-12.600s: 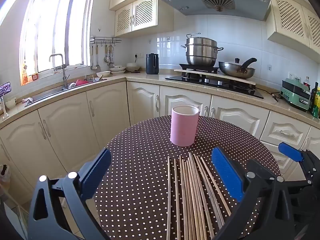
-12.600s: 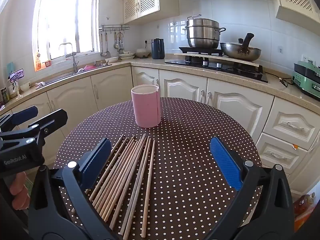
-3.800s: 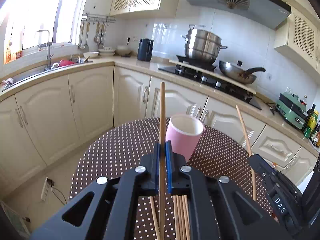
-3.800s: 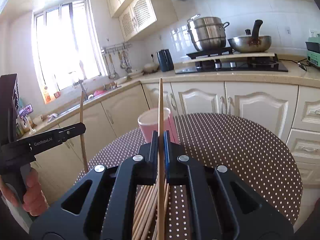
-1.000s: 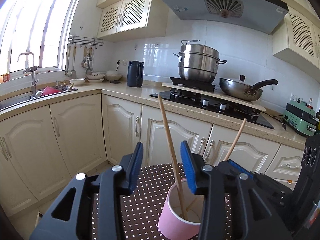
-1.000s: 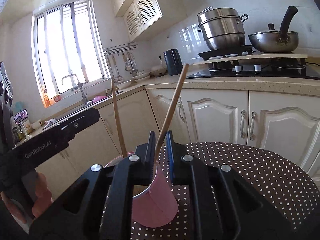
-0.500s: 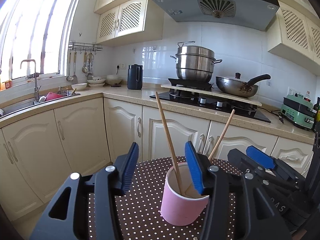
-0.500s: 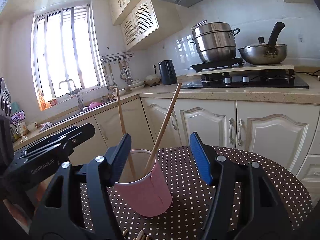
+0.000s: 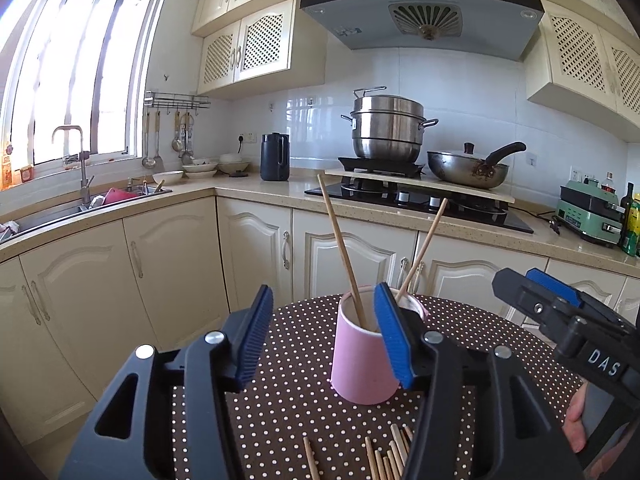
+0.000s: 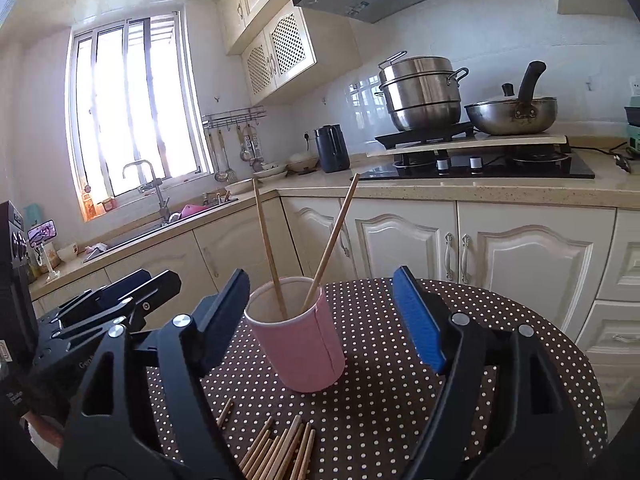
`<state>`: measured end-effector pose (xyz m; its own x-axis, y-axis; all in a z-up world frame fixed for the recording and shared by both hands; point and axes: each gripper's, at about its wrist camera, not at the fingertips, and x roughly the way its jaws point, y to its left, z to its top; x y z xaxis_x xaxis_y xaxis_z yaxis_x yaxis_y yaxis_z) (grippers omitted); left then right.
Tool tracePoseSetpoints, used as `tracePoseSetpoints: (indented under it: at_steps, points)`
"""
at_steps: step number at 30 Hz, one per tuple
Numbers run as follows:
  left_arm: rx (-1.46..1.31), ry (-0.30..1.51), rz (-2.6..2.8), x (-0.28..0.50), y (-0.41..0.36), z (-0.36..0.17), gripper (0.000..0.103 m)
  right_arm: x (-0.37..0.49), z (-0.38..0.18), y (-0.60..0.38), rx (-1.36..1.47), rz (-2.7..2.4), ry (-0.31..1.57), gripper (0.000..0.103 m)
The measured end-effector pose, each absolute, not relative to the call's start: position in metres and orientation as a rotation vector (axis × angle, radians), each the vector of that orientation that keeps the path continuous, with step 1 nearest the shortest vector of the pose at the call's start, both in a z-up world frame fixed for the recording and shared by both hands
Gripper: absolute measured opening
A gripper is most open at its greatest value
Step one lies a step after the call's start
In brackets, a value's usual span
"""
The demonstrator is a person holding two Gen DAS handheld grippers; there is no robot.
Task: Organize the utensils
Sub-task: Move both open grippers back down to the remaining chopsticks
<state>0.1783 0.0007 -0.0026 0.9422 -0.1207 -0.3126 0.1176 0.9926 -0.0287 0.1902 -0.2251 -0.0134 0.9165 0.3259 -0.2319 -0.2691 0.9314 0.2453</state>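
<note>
While both tongs are spreading apart with nothing pinched, a pink cup (image 9: 365,360) stands upright on the dotted surface (image 9: 296,400) with 2 chopsticks (image 9: 343,252) leaning in it, their tops splayed away from each other. From the left wrist view, the left tongs (image 9: 323,340) frame the cup's near side: the right blue pad overlaps the cup's rim in the picture, though whether it touches I cannot tell, and the left pad stands clear of it. Nothing sits between the pads but open air and cloth. To the right in the same view, the right tongs (image 9: 536,292) reach in, with part of a hand (image 9: 576,420) behind them.

From the right wrist view, the right tongs (image 10: 322,320) stand wide, the cup (image 10: 298,344) showing beyond them, nearer the left pad. Both sticks (image 10: 267,252) rest inside the cup. More chopsticks (image 10: 280,452) lie flat in a loose bundle on the surface (image 10: 400,400), near the camera and in front of the cup. Along the left edge, the left tongs (image 10: 108,300) point toward the cup.
</note>
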Motion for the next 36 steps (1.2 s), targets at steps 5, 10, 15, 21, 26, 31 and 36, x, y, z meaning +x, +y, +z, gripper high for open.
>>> tracePoseSetpoints:
  at_steps: [5,10,15,21,26,31,36]
  points:
    - [-0.012,0.350,-0.108,0.161,0.009,-0.010,0.053,0.176,-0.019,-0.227,0.235,0.320,0.309,0.076]
    - [-0.022,0.408,-0.083,0.150,0.019,-0.022,0.053,0.167,-0.029,-0.228,0.227,0.309,0.361,0.078]
    - [-0.020,0.463,-0.079,0.142,0.024,-0.037,0.053,0.161,-0.042,-0.230,0.223,0.297,0.436,0.079]
    - [-0.025,0.548,-0.082,0.134,0.026,-0.058,0.053,0.153,-0.068,-0.226,0.198,0.283,0.555,0.079]
    - [-0.029,0.620,-0.079,0.128,0.022,-0.076,0.053,0.144,-0.086,-0.220,0.185,0.275,0.632,0.079]
    - [-0.026,0.676,-0.086,0.120,0.017,-0.093,0.053,0.140,-0.103,-0.213,0.141,0.256,0.710,0.079]
    - [-0.038,0.720,-0.076,0.111,0.017,-0.106,0.053,0.135,-0.117,-0.209,0.139,0.239,0.770,0.079]
